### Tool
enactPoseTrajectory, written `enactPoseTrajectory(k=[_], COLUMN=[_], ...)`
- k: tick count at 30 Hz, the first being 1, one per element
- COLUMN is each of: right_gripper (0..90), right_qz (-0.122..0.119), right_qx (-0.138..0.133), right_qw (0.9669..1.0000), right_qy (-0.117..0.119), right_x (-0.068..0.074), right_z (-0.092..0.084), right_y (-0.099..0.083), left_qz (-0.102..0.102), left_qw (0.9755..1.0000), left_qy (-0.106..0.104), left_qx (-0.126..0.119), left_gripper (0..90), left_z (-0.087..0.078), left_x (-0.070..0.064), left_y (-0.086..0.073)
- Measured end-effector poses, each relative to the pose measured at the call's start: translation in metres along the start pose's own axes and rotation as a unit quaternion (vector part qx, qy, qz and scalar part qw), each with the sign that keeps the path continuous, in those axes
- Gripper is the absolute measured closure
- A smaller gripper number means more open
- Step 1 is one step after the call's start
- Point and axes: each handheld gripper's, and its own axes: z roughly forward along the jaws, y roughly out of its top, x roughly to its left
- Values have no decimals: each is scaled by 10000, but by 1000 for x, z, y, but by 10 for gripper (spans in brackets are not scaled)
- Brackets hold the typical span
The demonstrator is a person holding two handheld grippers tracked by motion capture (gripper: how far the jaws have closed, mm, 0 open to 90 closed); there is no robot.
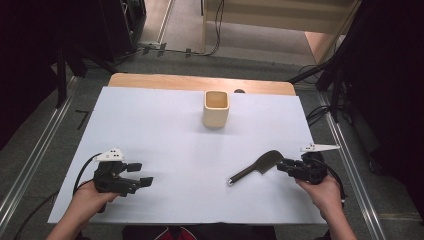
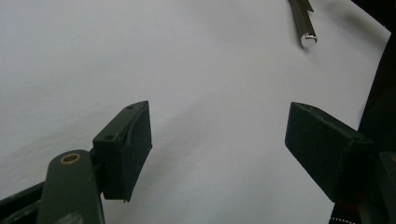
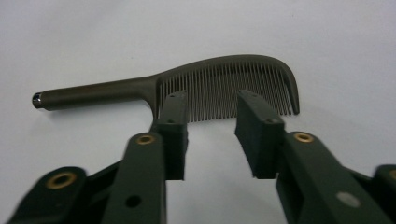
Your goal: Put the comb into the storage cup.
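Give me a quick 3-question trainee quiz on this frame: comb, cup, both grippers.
1. True or false: the comb lies flat on the white sheet.
2. Which gripper is at the comb? A) left gripper B) right gripper
3. Fill in: the comb's handle points toward the ____ gripper in the high view.

Key:
1. True; it is not lifted.
2. B. Its jaws straddle the teeth, pads not clearly pressing; the left gripper is open over bare sheet.
3. Left. The cup stands apart, farther up the table.
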Motion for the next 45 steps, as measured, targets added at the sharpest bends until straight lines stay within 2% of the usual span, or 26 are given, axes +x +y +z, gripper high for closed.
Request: enactPoseTrajectory(k=[2,4,6,7,18,22,45], right_gripper=[797,867,875,876,876,876,876], right_qz=[25,82,53,110,254,286,57], right_qx=[45,72,108,252,598,581,565], right_qw=[10000,9999,9999,9996,9977,9978,9982], right_qy=[13,-42,-35,-83,-178,-172,-204], right_x=[-1,-1,-2,-4,-9,-9,-10], right_z=[1,3,6,11,29,30,49], right_y=[-1,-2,-3,-5,-7,-6,17], left_qz=[10,11,13,7,4,1,0], left_qw=[10000,10000,10000,10000,10000,10000,10000], left_qy=[-13,-2,-4,2,9,14,7], left_qx=[-15,1,1,3,2,5,1], left_gripper=[240,240,240,240,240,240,240], left_z=[0,0,0,0,0,0,0], left_x=[-1,-1,-1,-1,-1,0,1], left_y=[0,1,0,0,0,0,0])
